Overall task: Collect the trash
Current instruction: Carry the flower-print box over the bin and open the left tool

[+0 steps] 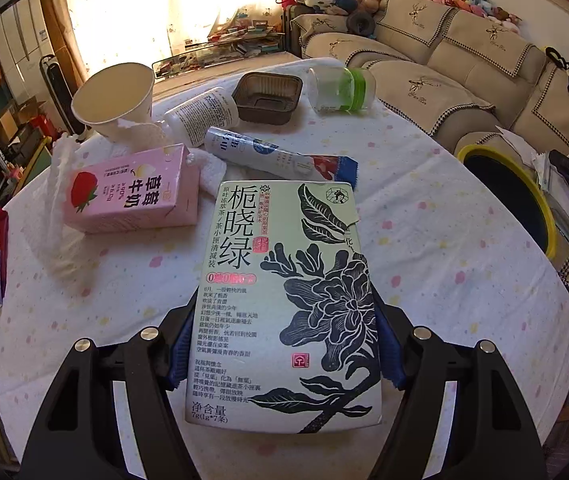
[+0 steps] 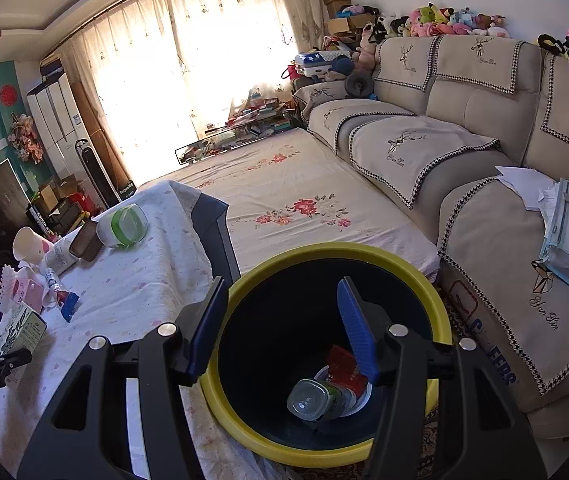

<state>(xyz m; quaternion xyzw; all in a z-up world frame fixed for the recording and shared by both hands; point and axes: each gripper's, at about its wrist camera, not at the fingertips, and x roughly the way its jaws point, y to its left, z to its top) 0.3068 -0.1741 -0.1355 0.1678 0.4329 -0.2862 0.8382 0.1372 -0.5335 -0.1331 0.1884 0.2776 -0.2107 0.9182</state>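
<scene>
While my left hand-held gripper has the tea box between its pads, these lines hold:
Step in hand: grasping the tea box to bin it.
Left grip: blue pads against both long sides, jaws fairly wide; hold looks made, I judge.
Right hand-held gripper: half open, empty, hanging over the bin.
Box place: flat on the tabletop, near edge, middle.
Box look: pale green carton, black flower print, top corner torn.
Next move: lift clear, carry to the yellow-rimmed bin off the right edge, release.

tea box "栀晓绿", pink carton apparently "草莓牛奶"
</scene>
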